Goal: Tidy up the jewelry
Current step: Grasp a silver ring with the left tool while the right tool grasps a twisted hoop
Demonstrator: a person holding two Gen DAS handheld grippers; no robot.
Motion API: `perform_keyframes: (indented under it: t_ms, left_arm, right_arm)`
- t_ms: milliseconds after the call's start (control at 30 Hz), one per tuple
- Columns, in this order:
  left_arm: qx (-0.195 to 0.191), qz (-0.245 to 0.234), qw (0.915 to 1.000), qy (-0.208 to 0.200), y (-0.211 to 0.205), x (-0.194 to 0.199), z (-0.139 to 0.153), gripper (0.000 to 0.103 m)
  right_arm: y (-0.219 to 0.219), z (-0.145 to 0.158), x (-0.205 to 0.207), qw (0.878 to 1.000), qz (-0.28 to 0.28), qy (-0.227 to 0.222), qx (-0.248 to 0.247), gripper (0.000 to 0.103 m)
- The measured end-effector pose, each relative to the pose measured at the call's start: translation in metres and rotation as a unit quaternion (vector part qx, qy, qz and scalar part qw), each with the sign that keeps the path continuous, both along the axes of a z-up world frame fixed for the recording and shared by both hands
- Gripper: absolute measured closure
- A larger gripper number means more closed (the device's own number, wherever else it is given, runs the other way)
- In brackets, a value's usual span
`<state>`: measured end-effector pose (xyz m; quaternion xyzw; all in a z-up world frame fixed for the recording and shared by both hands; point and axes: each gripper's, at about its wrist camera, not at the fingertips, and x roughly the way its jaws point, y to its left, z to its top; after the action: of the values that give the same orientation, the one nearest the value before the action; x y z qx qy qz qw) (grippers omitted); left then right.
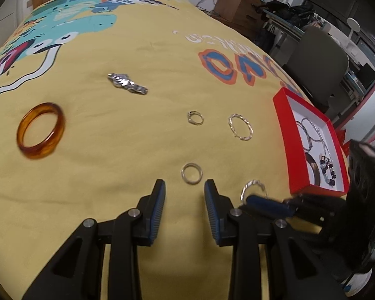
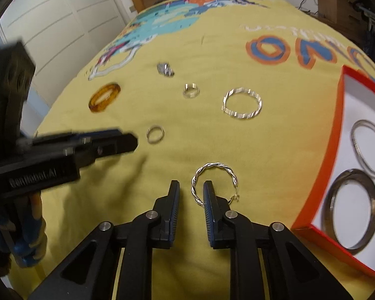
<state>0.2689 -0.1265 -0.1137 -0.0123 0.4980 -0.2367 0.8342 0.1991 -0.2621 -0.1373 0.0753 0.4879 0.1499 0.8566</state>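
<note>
Already several bangles and a beaded string are stowed in the red box (image 2: 337, 135) at the bed's right edge; six pieces are left out. The right gripper (image 2: 191, 192), jaws parted and holding nothing, is set astride the twisted hoop (image 2: 213, 166); the left gripper (image 1: 185, 190), wide open and empty, is aimed at a small ring (image 1: 191, 173).

Left gripper (image 1: 185, 187): jaws parted wide, nothing between, low over bed, pointing forward. Right gripper (image 2: 191, 187): jaws parted narrower, low, tips level, just right of left gripper. Both tilted downward.

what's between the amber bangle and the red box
In the left wrist view, two small rings and a twisted silver hoop lie on the yellow bedspread between amber bangle and red box.
</note>
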Motion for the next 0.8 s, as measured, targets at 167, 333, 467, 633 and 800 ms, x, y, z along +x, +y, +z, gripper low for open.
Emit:
perform_keyframes:
  t_ms: [167, 333, 467, 633, 800]
  left_arm:
    - [0.011, -0.008, 0.9999, 0.0, -0.01, 0.009, -0.007, 0.073]
    - [0.033, -0.013, 0.9994, -0.002, -0.021, 0.013, -0.015, 0.072]
    - [0.052, -0.014, 0.9985, -0.01, -0.025, 0.011, -0.019, 0.084]
    - [0.046, -0.012, 0.9987, -0.017, -0.02, 0.003, -0.009, 0.084]
    - [0.047, -0.007, 0.9984, -0.029, -0.015, -0.009, 0.007, 0.084]
  right_arm:
    - [-0.007, -0.007, -0.004, 1.0, 0.0, 0.008, 0.011, 0.099]
    - [-0.015, -0.004, -0.011, 1.0, -0.007, 0.002, 0.03, 0.099]
    - [-0.019, -0.001, -0.014, 0.999, -0.017, -0.003, 0.04, 0.1]
    - [-0.024, 0.009, -0.021, 0.998, -0.025, -0.013, 0.055, 0.1]
    - [-0.025, 0.028, -0.033, 0.997, -0.028, -0.03, 0.069, 0.1]
